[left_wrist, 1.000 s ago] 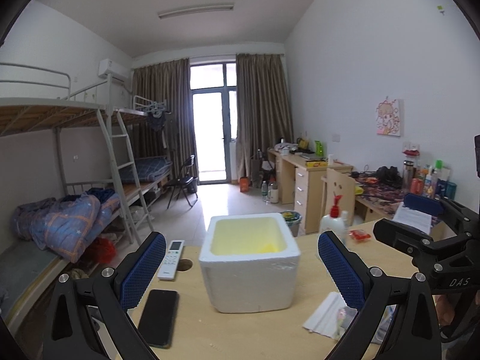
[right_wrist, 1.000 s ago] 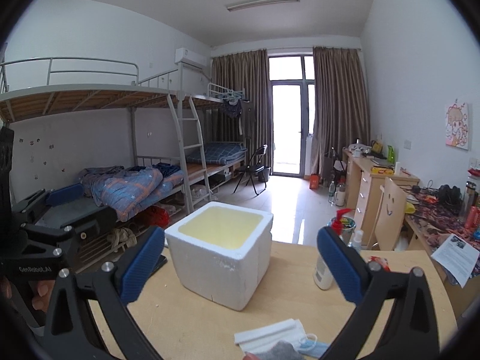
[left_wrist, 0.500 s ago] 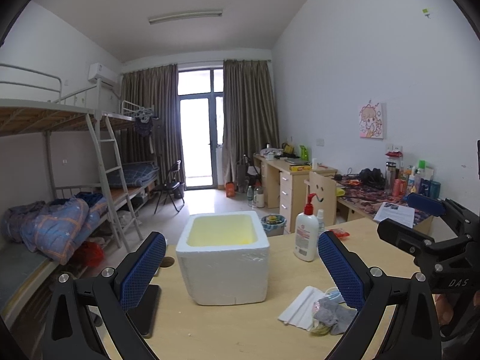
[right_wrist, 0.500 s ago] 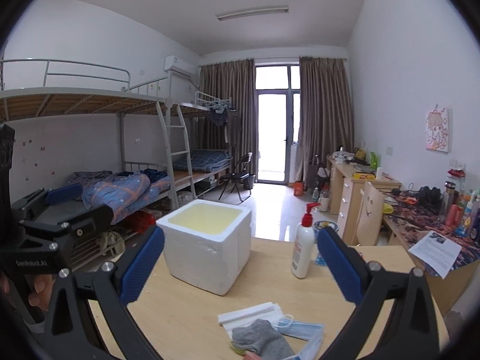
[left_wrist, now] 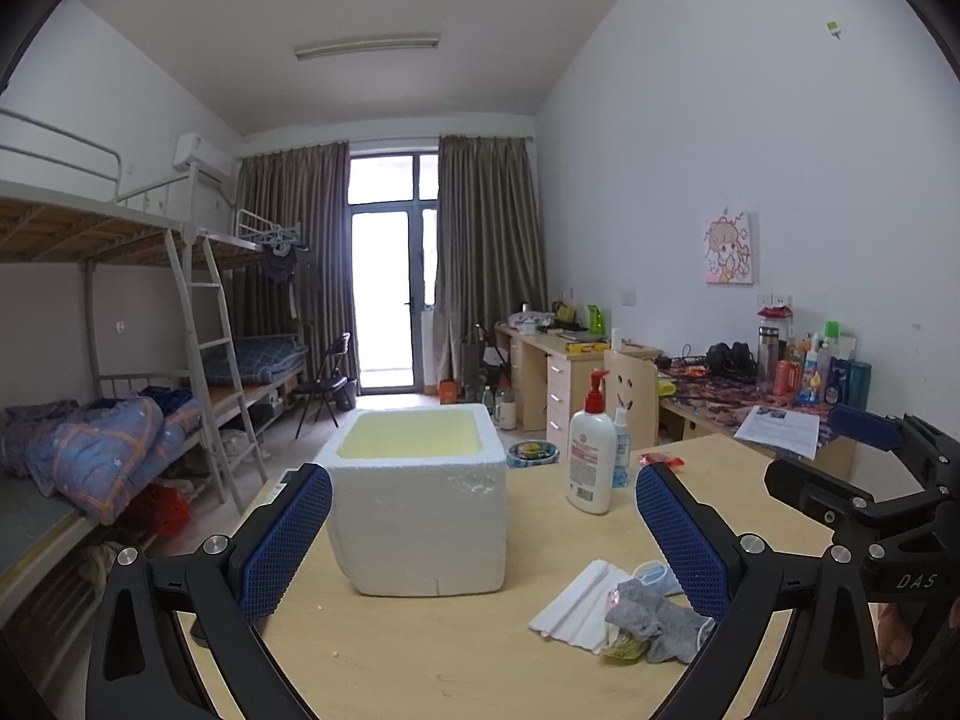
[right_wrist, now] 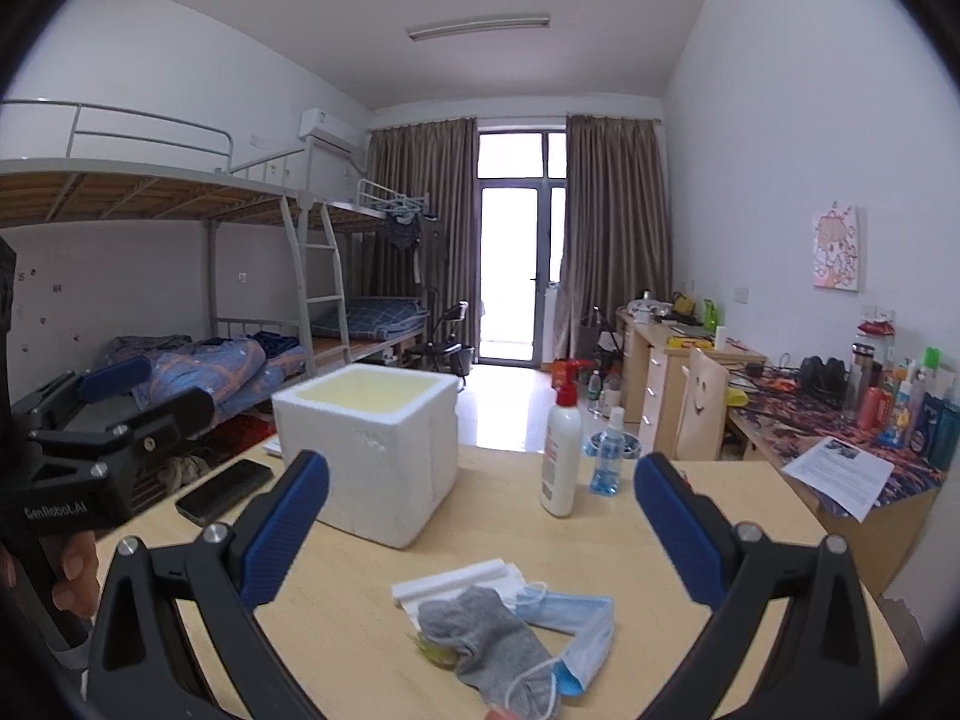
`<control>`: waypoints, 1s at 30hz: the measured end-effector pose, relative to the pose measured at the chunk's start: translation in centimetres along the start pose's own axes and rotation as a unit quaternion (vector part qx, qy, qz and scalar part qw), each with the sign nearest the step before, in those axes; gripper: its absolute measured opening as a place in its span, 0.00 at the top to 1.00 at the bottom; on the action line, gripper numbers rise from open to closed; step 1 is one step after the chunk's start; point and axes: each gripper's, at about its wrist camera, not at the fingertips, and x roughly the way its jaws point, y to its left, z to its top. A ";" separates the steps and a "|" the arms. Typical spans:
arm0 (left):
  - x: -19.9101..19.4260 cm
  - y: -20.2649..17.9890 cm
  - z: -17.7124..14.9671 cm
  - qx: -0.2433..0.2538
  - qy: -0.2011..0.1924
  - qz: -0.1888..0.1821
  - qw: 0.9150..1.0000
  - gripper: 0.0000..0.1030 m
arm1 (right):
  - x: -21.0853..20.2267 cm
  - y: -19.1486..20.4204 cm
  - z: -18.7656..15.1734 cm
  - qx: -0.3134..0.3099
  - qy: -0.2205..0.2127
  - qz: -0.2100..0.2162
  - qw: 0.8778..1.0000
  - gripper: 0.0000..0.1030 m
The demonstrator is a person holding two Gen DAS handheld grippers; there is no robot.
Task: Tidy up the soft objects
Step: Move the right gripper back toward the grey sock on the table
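Note:
A white foam box [left_wrist: 420, 498] [right_wrist: 366, 450] with a yellowish inside stands open on the wooden table [left_wrist: 432, 654]. To its right lies a small pile: a grey sock [right_wrist: 492, 642] [left_wrist: 654, 615], a blue face mask [right_wrist: 576, 630] and white folded tissues [left_wrist: 570, 600] [right_wrist: 456, 582]. My left gripper [left_wrist: 483, 534] is open, held back from the box. The right gripper [right_wrist: 480, 528] is open above the pile, nothing between its blue pads. Each gripper's body shows at the edge of the other's view.
A white lotion bottle with a red pump [left_wrist: 591, 462] [right_wrist: 561, 456] and a small blue spray bottle [right_wrist: 606, 462] stand right of the box. A black phone [right_wrist: 222, 492] lies left of it. Bunk beds [right_wrist: 180, 276] fill the left; cluttered desks [left_wrist: 750, 384] line the right wall.
Both grippers have pulled back from the box toward the near table edge. The box looks smaller, and the bottles and the soft pile have come into view. Both stay open.

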 end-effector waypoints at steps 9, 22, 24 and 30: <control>0.2 -0.7 -3.3 0.008 -0.009 0.009 1.000 0.01 | 0.3 -1.3 -3.9 0.013 0.034 0.003 0.999 0.00; 1.4 -2.4 -6.5 0.037 0.004 -0.028 0.999 0.01 | 2.1 -1.8 -6.8 0.022 0.089 0.021 0.996 0.00; 1.8 -2.1 -6.6 0.031 0.013 -0.032 0.999 0.01 | 2.5 -1.8 -6.8 0.026 0.095 0.028 0.995 0.00; 3.8 -1.1 -7.2 0.011 0.055 -0.035 0.998 0.01 | 3.9 -1.3 -7.2 0.021 0.116 0.042 0.992 0.00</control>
